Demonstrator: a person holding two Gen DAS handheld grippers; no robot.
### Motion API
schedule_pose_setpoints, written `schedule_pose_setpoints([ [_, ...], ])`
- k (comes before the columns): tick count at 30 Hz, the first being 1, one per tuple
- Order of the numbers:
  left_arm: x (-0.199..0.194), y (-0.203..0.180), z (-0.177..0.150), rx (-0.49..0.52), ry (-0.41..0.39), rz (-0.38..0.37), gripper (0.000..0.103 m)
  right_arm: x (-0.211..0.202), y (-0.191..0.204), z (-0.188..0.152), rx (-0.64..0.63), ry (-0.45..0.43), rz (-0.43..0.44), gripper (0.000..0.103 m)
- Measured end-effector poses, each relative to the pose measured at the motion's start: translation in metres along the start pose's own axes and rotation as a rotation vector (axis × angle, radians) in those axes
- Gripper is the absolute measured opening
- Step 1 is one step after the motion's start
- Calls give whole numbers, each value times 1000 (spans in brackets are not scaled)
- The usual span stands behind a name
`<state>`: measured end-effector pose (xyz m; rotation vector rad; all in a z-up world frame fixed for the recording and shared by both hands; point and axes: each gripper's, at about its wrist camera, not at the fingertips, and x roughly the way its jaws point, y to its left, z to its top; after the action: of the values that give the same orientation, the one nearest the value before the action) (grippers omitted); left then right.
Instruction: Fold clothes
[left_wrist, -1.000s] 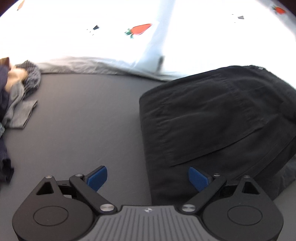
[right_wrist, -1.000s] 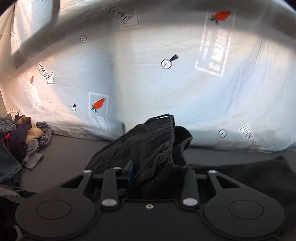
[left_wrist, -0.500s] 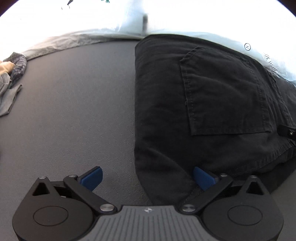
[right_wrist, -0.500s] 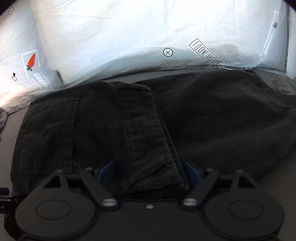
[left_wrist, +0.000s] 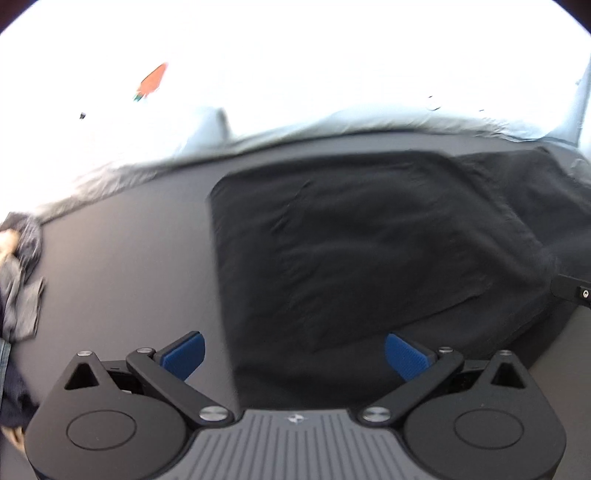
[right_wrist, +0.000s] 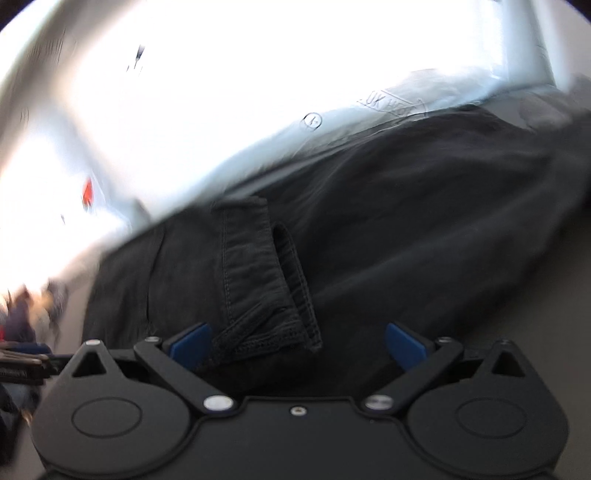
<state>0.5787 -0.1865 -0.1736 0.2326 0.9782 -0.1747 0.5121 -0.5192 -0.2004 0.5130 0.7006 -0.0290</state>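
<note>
Dropped from the right gripper (right_wrist: 297, 341), whose jaws have just been opening, the black trousers (left_wrist: 369, 258) now lie flat on the grey table (left_wrist: 122, 258) along its far edge by the printed sheet (left_wrist: 295, 74). One fold looks done, more remain. Left gripper (left_wrist: 293, 354) hovers spread, empty. Clothes pile (left_wrist: 18, 277) waits at the left edge.

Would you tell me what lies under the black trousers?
The black trousers lie folded on the dark grey mat, which shows bare beside them. Whatever sits between their layers is covered.
</note>
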Motion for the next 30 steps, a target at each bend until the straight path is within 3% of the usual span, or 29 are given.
schedule_pose_setpoints([
  [5,16,-32,18,69,14,-26,103,-25,-74,5,387,-160,12,103],
  [8,31,-56,24,74,30,-30,103,-34,-129,4,594,-216,97,103],
  [12,51,-86,29,127,41,10,103,-43,-174,12,636,-282,7,103],
  [17,56,-103,31,145,45,75,103,-32,-205,27,700,-349,17,98],
  [21,59,-102,30,133,52,69,103,-12,-213,43,752,-379,25,86],
  [25,63,-101,32,130,80,73,103,11,-216,60,810,-359,-12,57],
  [29,70,-97,38,96,129,55,103,29,-219,69,894,-356,-13,51],
  [30,71,-94,39,80,142,46,103,33,-219,72,900,-339,-24,43],
])
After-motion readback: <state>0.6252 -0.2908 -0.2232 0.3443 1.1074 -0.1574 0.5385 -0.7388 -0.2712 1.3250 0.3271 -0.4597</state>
